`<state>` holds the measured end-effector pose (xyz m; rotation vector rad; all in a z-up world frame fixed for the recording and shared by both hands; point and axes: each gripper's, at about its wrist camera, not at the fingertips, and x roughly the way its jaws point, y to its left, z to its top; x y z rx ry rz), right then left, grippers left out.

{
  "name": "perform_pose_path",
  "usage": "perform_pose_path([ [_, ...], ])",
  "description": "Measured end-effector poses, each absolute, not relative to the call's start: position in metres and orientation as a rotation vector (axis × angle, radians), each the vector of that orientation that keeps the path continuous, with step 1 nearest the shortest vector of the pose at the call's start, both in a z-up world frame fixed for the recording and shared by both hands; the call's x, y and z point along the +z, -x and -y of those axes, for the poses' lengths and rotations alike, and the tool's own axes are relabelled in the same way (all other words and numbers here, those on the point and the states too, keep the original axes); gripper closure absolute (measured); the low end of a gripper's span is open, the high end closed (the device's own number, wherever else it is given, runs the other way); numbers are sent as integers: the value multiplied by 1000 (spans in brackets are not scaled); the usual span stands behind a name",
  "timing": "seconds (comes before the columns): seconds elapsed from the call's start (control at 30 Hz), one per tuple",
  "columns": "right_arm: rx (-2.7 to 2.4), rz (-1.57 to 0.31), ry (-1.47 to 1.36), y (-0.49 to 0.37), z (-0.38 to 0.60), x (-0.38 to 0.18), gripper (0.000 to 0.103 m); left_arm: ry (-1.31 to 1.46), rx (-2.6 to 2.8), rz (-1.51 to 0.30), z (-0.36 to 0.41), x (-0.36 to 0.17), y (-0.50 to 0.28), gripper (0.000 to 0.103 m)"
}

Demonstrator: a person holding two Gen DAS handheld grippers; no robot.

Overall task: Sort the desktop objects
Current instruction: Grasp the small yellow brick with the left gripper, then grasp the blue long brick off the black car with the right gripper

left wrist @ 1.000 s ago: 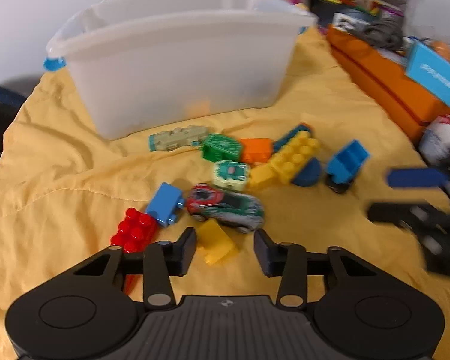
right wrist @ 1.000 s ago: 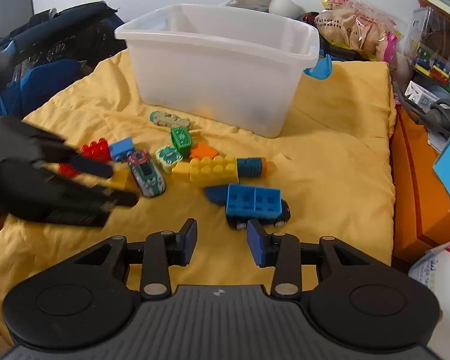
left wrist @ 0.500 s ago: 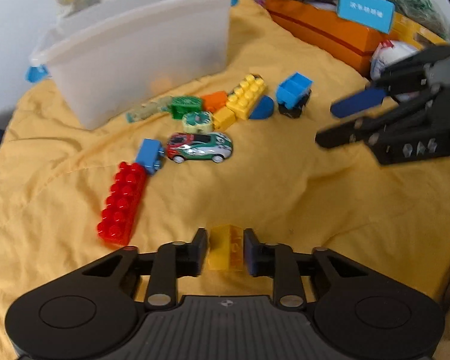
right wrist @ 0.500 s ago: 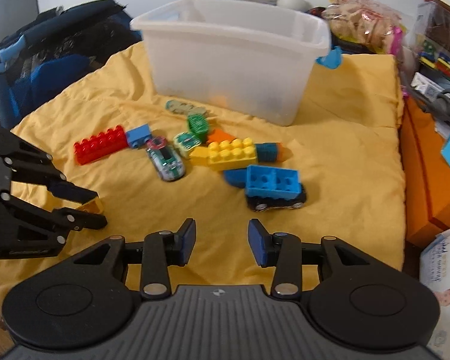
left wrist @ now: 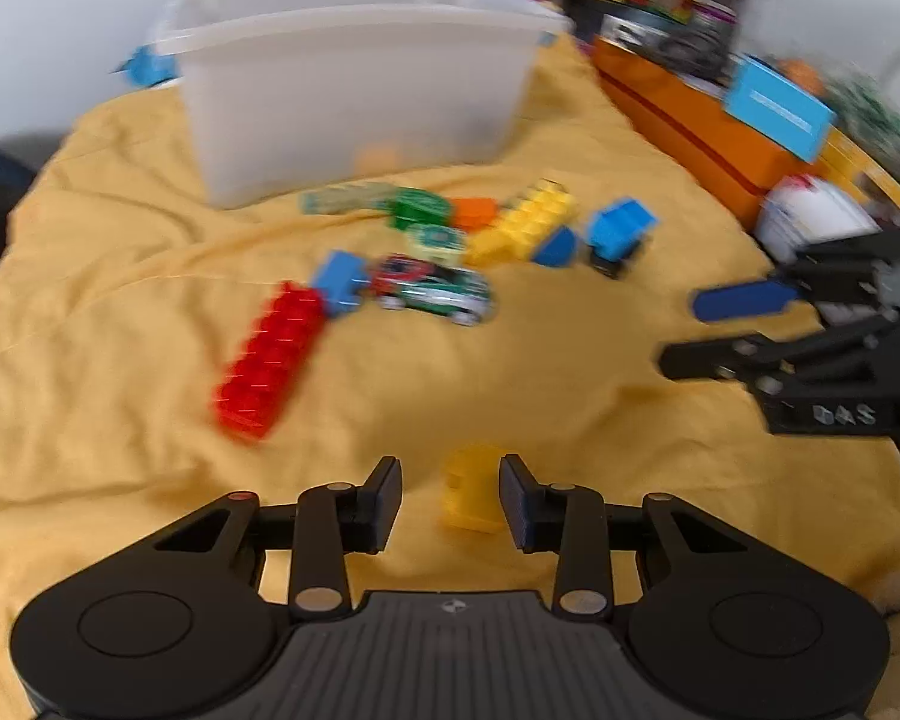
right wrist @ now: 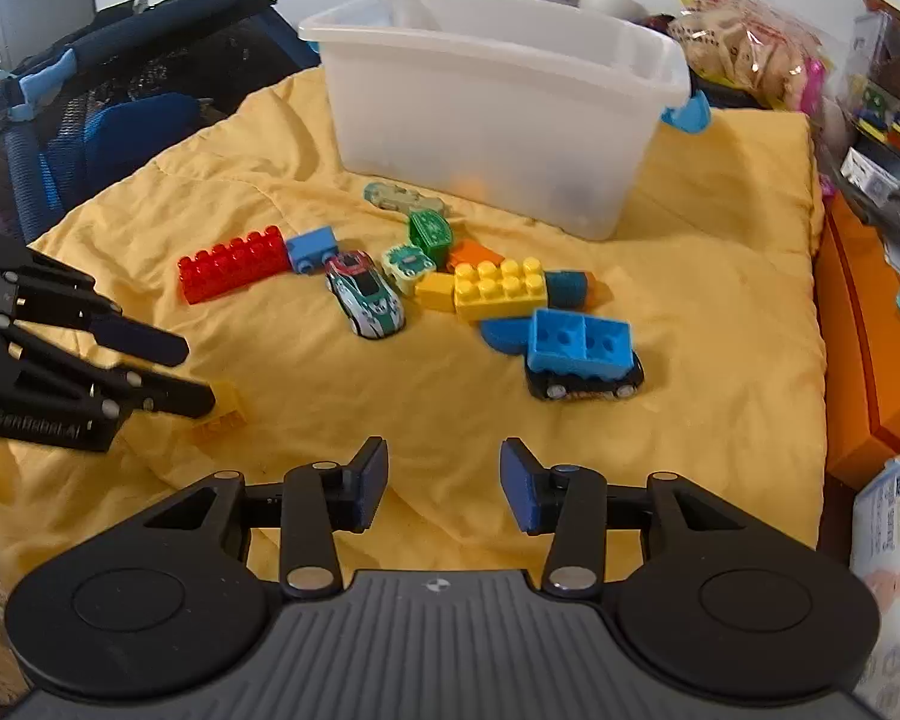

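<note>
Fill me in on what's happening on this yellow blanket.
A person is sorting toys with two handheld grippers. The left gripper has a small yellow block lying between its jaws, which are closing with visible gaps on both sides. The right gripper hovers with nothing between its opening jaws. The red brick, toy car and other blocks lie loose in front of the white bin.

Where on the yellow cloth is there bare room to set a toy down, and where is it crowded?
Bare yellow cloth: between the blue wheeled block and the orange box, and in front of the toy car, toward the right gripper. Crowded: the toy cluster around the yellow brick, below the white bin.
</note>
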<state>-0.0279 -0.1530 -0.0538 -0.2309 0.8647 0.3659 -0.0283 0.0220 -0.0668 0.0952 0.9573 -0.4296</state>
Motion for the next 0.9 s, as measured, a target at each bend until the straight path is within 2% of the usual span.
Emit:
perform_pose_path([
  [0.07, 363, -867, 218, 29, 155, -54, 57, -113, -452, -973, -12, -73, 30, 79],
  [0.13, 360, -862, 215, 32, 154, -53, 57, -106, -464, -981, -8, -78, 30, 85],
  [0.47, 344, -846, 215, 32, 157, -48, 57, -152, -426, -916, -4, -68, 32, 85],
  [0.67, 224, -772, 213, -5, 177, -37, 47, -140, -408, -933, -7, -78, 29, 85],
  [0.73, 220, -803, 165, -23, 184, -38, 36, -152, -412, -931, -6, -78, 29, 85],
  [0.77, 227, -815, 178, -28, 184, -41, 33, -150, -412, -931, -6, -78, 29, 84],
  [0.9, 237, -828, 200, -43, 181, -51, 31, -159, -413, -927, -5, -78, 28, 84],
])
